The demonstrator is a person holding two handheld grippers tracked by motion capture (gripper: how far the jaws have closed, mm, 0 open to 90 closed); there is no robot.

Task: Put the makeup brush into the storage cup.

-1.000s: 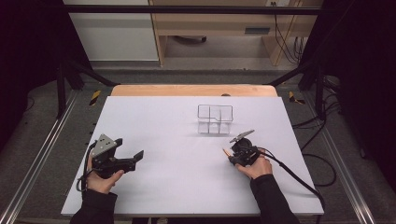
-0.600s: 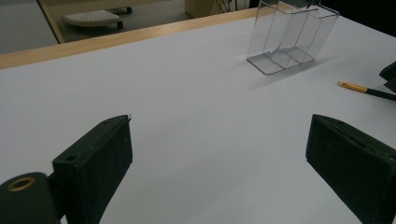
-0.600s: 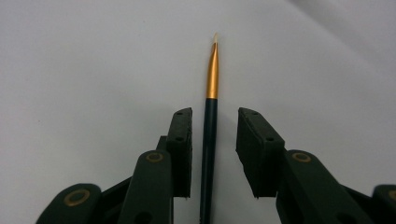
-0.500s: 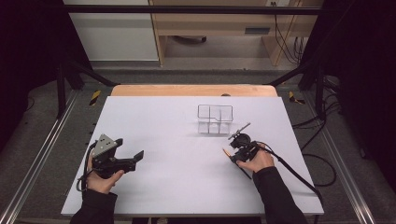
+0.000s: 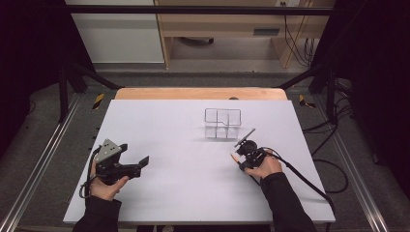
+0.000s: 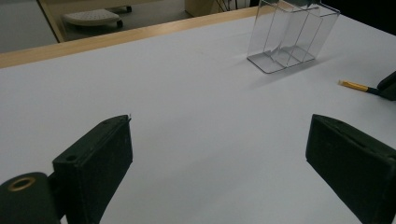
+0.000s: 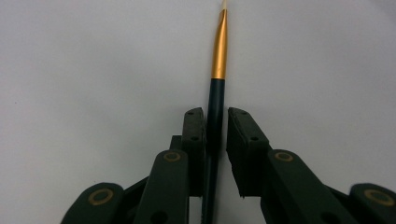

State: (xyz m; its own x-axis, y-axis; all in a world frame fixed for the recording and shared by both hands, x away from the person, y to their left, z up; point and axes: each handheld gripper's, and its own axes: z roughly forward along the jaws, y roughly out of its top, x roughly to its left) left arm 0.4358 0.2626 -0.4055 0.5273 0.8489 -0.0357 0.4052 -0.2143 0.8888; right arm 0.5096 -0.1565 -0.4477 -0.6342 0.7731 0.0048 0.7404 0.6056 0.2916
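A thin paintbrush (image 7: 215, 107) with a dark handle, gold ferrule and pale tip lies between the jaws of my right gripper (image 7: 215, 116). The jaws have just been closing on it. The left pad (image 7: 194, 140) touches the handle and a sliver of white table still shows at the right pad. In the high view my right gripper (image 5: 240, 159) sits right of centre on the white table (image 5: 183, 145), with the brush's orange tip (image 5: 234, 157) poking out to the left. My left gripper (image 5: 142, 162) rests at the near left, wide open and empty.
A clear plastic box (image 5: 222, 123) with divided compartments stands upright just beyond the right gripper; it also appears in the left gripper view (image 6: 292, 35). A wooden edge (image 5: 200, 93) runs along the table's far side. Metal rails flank the table.
The right hand has shifted slightly towards the box and its gripper has turned a little. The left hand and gripper have not moved.
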